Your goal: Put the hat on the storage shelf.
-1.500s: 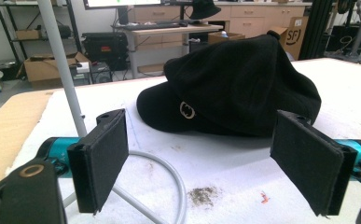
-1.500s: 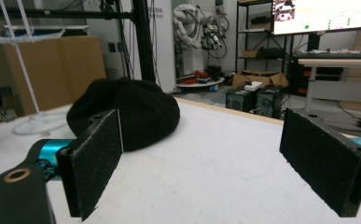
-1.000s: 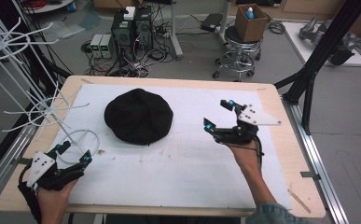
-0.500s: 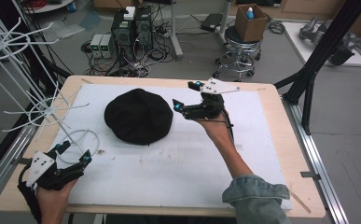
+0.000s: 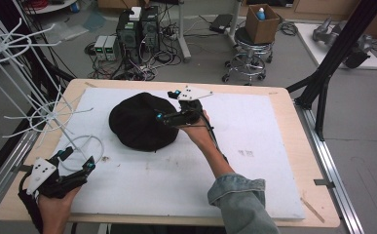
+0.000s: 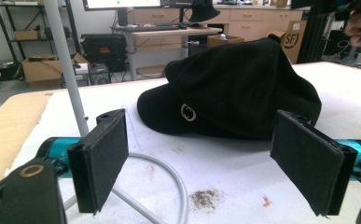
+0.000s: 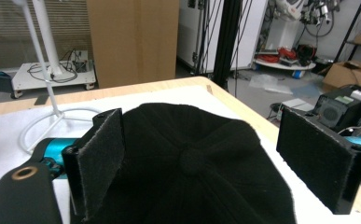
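Hovering over the black cap (image 5: 142,122), the right gripper (image 5: 168,105) sits at the cap's right rim, toward the far middle of the bench (image 5: 283,105); jaws spread wide, nothing between them. The right gripper view adds what the high view misses: the cap's crown button (image 7: 192,161) and seams radiating from it, the soft ribbed fabric lying between the two black pads (image 7: 101,158) without visibly touching either. Can't tell from any view whether the lower jaw touches the cloth.

Left gripper (image 5: 76,158) rests at the near left corner of the bench, held in the left hand (image 5: 54,207), jaws wide apart and empty. The left gripper view shows the cap side-on: short brim, a small round metal emblem (image 6: 188,112) on the band, crown slumped and lumpy. It also catches dirt specks (image 6: 206,198) on the white mat (image 5: 273,161) just ahead of the jaws.

White wire rack (image 5: 25,97) stands at the left edge; its ring base (image 5: 91,146) lies on the mat just beside the left gripper, its thin pole (image 6: 68,65) rising past the left pad.

Open room: whole right half of the mat is bare, near middle too. Cap is well apart from the left gripper. Mat is flat and matte, stained in patches; wooden border shows all round it. Pads look like coarse black foam or felt, with teal jaw mounts behind.
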Available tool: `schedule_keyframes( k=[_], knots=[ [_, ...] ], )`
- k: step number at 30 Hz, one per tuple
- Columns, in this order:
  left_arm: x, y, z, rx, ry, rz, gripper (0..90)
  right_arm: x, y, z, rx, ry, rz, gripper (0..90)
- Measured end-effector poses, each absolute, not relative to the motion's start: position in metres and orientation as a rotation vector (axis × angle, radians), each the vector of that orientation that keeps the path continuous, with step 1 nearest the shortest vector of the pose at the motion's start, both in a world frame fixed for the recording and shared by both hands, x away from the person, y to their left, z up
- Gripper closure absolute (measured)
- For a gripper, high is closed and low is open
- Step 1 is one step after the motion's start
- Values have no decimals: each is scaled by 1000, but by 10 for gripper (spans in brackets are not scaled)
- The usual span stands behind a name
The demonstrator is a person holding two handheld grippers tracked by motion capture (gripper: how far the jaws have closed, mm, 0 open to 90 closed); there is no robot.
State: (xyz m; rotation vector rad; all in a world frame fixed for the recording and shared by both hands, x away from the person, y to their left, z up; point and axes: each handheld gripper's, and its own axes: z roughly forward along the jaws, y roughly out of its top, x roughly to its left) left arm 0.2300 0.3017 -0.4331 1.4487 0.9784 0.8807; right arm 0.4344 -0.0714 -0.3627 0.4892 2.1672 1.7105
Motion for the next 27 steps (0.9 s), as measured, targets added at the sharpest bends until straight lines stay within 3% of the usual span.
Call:
schedule_keyframes(
  k=[21,27],
  knots=[
    [230,304,-433,1438,980,881,193,455,-41,-406,603,2287,1622,169],
    [230,305,-433,1432,983,883,192,459,-35,-410,612,2305,1596,284]
  ],
)
